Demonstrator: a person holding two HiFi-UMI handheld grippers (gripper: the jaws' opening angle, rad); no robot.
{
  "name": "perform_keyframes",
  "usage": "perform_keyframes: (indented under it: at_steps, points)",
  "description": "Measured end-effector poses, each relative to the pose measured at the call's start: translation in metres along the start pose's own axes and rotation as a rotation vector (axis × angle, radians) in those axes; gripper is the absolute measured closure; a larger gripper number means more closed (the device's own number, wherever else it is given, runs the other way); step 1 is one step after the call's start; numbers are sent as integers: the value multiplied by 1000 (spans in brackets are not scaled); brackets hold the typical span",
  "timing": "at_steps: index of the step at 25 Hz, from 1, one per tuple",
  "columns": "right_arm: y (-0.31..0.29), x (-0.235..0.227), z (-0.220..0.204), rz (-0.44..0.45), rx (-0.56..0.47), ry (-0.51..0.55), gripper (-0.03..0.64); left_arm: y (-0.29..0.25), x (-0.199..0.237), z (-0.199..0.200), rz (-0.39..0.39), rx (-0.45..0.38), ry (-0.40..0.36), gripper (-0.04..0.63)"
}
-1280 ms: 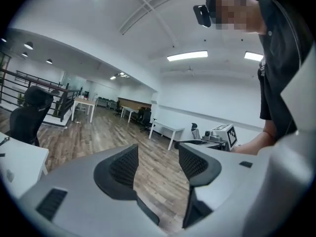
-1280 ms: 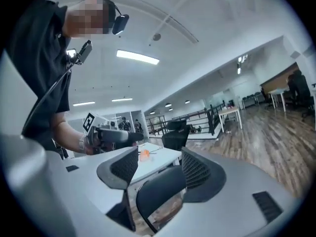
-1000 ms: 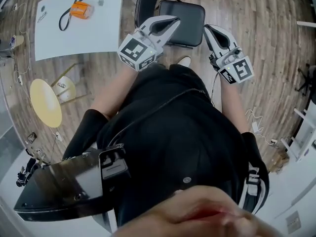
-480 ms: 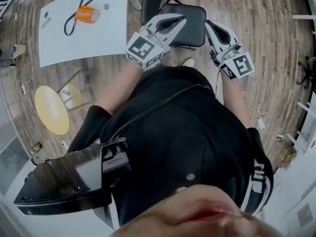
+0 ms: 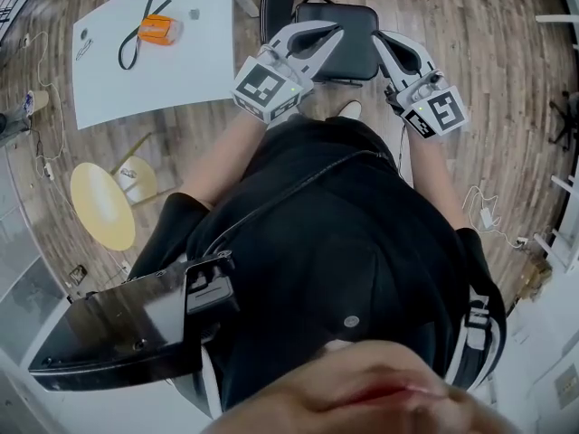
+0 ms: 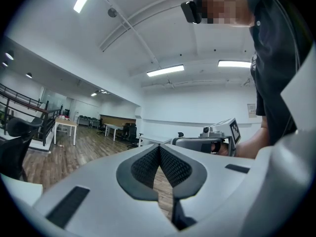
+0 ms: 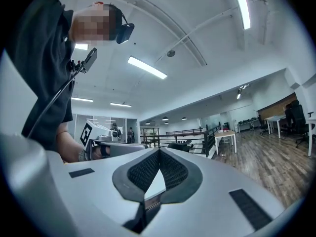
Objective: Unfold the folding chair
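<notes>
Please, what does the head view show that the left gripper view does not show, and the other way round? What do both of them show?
Only the head view: the chair with its black seat, the white table and the yellow stool.
Only the left gripper view: the ceiling lights, distant desks, and the left gripper seen from close, its jaws shut with nothing between them.
Both: the right gripper, the person's dark clothing and the wooden floor.

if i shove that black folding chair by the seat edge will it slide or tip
Probably slides: the folding chair stands on smooth wood floor. Its thin tube frame suggests it is light, so a high push might tip it.
</notes>
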State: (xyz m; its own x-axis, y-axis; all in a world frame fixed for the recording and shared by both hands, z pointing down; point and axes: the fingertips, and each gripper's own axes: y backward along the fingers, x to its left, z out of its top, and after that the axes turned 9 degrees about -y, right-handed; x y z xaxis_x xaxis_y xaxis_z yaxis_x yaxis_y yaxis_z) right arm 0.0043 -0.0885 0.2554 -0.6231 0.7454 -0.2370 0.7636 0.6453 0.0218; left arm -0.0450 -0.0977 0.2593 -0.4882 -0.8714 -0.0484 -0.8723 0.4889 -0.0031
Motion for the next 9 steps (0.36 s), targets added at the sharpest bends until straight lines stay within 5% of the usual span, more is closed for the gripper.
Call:
perform_keyframes:
  at_steps: [9]
  points:
    - [1,-5,-4,-24,8,-1,609,0,-1,-1,-5,0,11,591]
